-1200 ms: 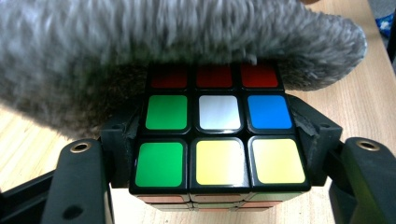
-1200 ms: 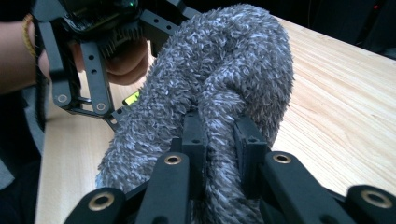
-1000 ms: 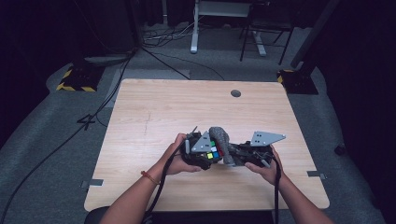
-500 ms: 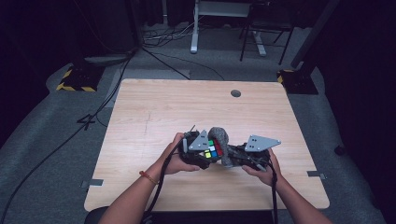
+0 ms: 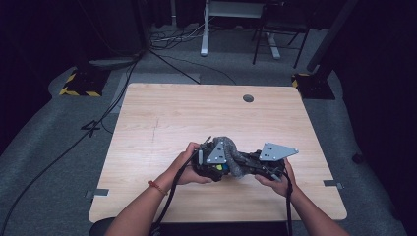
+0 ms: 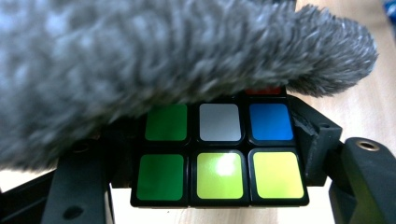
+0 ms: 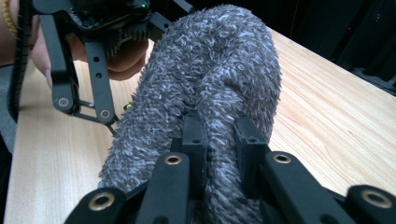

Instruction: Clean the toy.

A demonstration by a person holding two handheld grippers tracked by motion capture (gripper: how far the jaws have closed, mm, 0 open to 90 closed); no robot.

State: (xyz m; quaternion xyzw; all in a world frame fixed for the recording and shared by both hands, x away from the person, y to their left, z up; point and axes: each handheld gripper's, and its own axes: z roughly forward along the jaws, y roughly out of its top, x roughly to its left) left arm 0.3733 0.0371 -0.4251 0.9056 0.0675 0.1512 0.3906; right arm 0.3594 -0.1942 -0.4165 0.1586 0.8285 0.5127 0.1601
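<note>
Item 1: multicoloured plastic puzzle cube w/ black frame (image 6: 219,154), sticker faces green, white, blue, yellow-green in the left gripper view; sits clamped between the black jaws of the left hand-held gripper (image 5: 212,164), jaws closed onto its sides, cube held just above the worktop near the front edge, centre. Item 2: fuzzy grey microfibre cloth, long-pile (image 7: 210,93), draped over the cube's top, touching it and hiding the upper row of stickers; in the high view it arches betw. the two grippers (image 5: 235,158). Right hand-held gripper (image 7: 219,140) closed on a bunched fold of that cloth, pile squeezed betw. the pads; the left tool's linkage and the person's left hand show beyond it in the right gripper view. Item 3: light wood-grain worktop (image 5: 177,118), bare apart from a small round grommet (image 5: 248,98) near the far edge. Surround: grey carpet floor, black cables, yellow-black striped blocks at the far corners, white desk legs and chair base in the dark behind. Status (judged): work looks like wiping the cube w/ the cloth; both grasps done, cloth already in contact w/ the top face. Left: rub across that face, prob. turn the cube for the other faces, then set both items down. Front face looks clean and glossy; can't tell the state of the covered face.
</note>
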